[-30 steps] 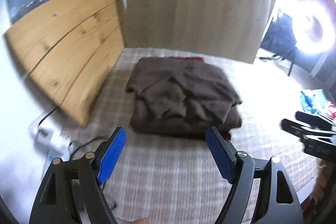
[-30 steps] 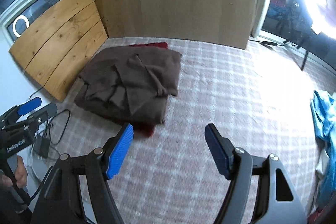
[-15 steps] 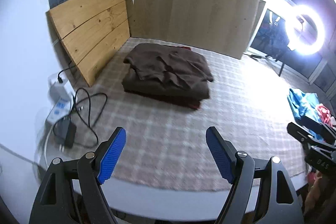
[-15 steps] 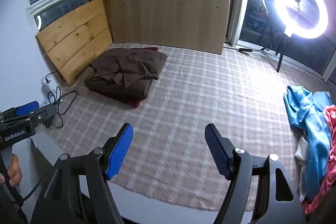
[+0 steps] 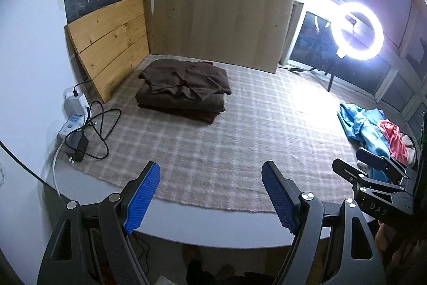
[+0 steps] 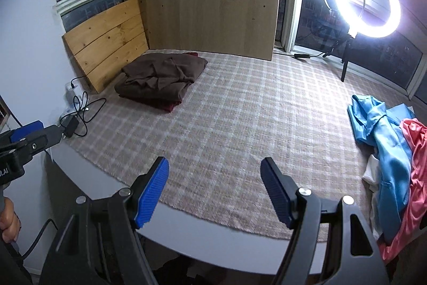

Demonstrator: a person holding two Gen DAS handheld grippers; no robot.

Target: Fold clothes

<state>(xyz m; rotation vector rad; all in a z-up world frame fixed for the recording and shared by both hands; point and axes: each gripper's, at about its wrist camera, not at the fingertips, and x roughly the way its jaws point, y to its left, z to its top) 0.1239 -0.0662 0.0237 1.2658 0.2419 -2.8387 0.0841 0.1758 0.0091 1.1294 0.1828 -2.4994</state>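
A folded brown garment (image 5: pixel 184 87) lies on a dark red one at the far left of the checked cloth (image 5: pixel 213 140), also visible as the brown stack (image 6: pixel 162 76) in the right wrist view. Unfolded blue and pink clothes (image 6: pixel 389 140) are heaped at the right edge, seen too as the blue and pink heap (image 5: pixel 373 130). My left gripper (image 5: pixel 210 194) hangs open over the table's near edge, nothing between its blue pads. My right gripper (image 6: pixel 214 191) is open and empty as well, far back from both piles.
A power strip with black cables and an adapter (image 5: pixel 80 130) lies at the left edge. Wooden boards (image 5: pixel 112 55) lean against the wall behind the stack. A bright ring light (image 5: pixel 357 31) stands at the far right. The grey table rim (image 5: pixel 213 229) runs below the grippers.
Both grippers have pulled back and up from the brown stack, which now looks small and far. The table's front edge and the blue and pink heap have come into view.
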